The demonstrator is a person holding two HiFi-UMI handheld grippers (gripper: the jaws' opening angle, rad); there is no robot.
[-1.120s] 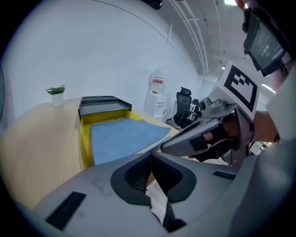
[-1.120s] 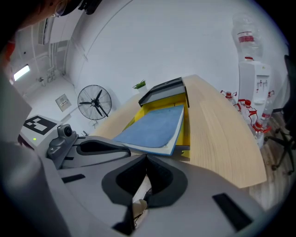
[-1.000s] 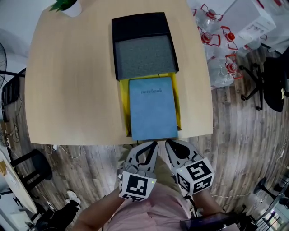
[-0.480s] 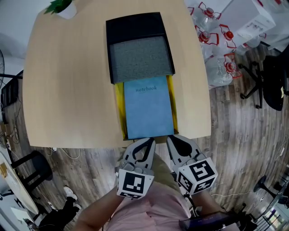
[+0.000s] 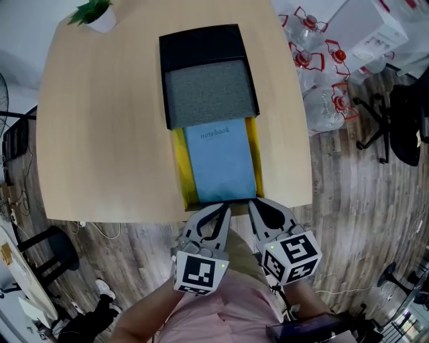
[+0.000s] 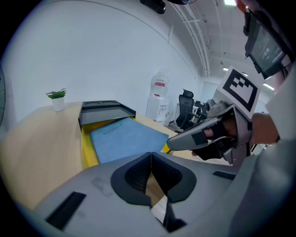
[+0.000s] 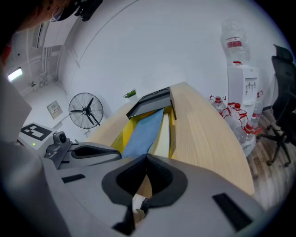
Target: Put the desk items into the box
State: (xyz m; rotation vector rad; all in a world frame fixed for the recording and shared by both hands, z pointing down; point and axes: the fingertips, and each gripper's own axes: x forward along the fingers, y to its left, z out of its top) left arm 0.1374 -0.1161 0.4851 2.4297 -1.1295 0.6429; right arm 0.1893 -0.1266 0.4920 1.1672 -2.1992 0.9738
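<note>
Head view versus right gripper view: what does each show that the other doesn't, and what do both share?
Head view only: the grey liner inside the black tray, and the marker cube on the right gripper. Right gripper view only: a water dispenser, and that gripper's jaws end-on, closed on nothing. Both: the blue notebook in the yellow box, the left gripper, the potted plant.
</note>
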